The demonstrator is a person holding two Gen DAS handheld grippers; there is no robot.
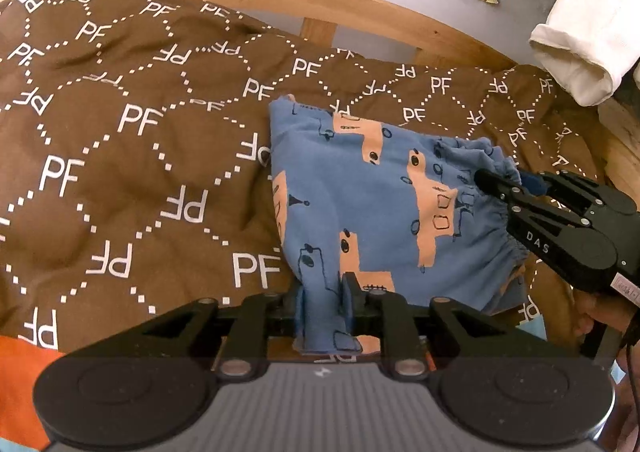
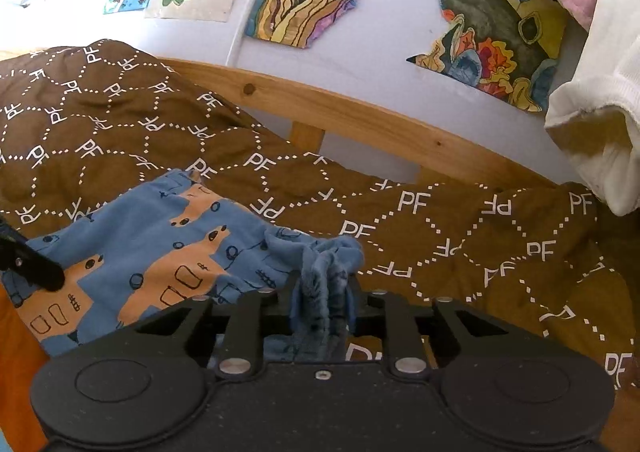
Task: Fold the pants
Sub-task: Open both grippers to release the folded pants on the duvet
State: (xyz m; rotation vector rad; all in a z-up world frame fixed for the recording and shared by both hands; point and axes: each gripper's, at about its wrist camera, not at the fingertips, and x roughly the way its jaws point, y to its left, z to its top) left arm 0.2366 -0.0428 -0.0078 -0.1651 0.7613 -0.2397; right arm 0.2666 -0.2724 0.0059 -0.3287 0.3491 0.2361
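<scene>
blue pants (image 1: 372,187) lying folded on the brown bedspread (image 1: 120,131) near the bed's wooden rail. left gripper (image 1: 323,292) and right gripper (image 2: 322,292) each pinching fabric, jaws narrowly apart, probably keeping the fold aligned.

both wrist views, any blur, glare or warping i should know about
Left wrist view: sharp, evenly lit, no glare; the fisheye bows the wooden bed rail and darkens the corners. Right wrist view: equally sharp on the pants, rail curved too, the wall bright but not washed out.
</scene>
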